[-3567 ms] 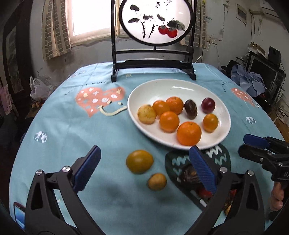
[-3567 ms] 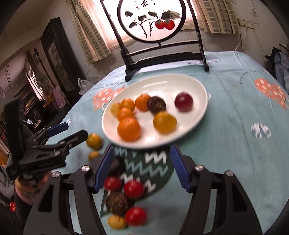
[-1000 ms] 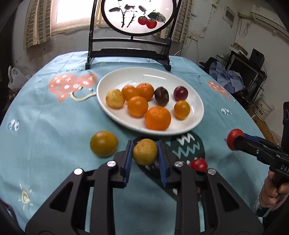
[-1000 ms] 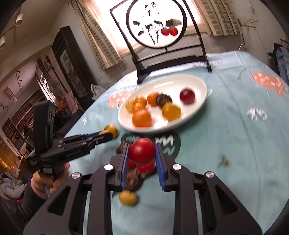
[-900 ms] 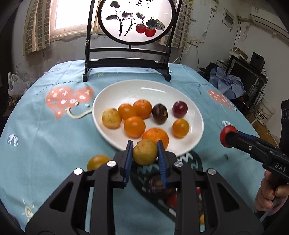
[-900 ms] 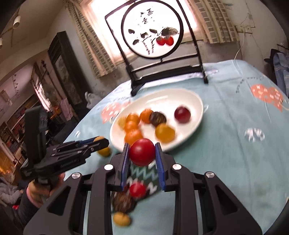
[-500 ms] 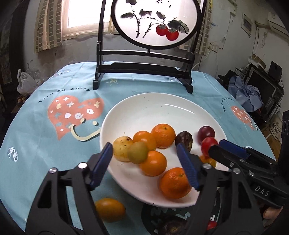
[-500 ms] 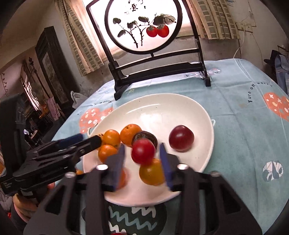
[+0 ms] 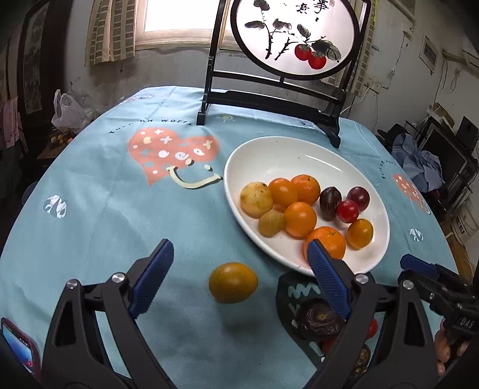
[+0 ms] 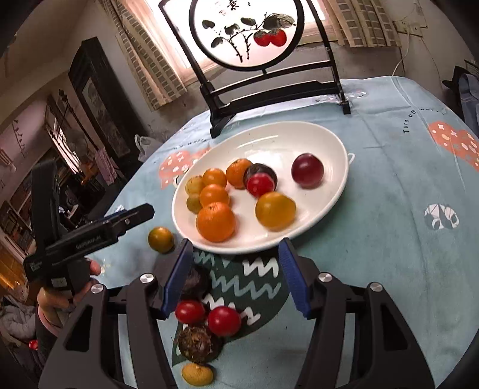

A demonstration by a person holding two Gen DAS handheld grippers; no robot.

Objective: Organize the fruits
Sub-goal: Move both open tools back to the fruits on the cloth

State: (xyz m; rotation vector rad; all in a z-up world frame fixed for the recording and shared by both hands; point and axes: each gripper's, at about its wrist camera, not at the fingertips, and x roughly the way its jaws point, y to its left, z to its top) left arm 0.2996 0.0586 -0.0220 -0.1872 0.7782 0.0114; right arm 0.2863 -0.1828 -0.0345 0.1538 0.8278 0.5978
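On the plate (image 9: 269, 155) lie ten fruits. Both grippers, left (image 9: 238, 278) and right (image 10: 235, 273), stand apart and empty. A yellow fruit (image 9: 233, 282) lies at 7 o'clock from the plate.

Lived-in home dining room: round table under a cartoon-print blue tablecloth (image 9: 119, 215), painted persimmon screen (image 9: 295, 39) by a curtained window (image 9: 176, 18), dark wooden cabinet (image 10: 95, 98), clothes heaped (image 9: 419, 161) aside.

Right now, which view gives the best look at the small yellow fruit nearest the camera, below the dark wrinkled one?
The right wrist view: the small yellow fruit lies unobstructed on the tablecloth, just below the dark wrinkled fruit. In the left wrist view it cannot be made out.
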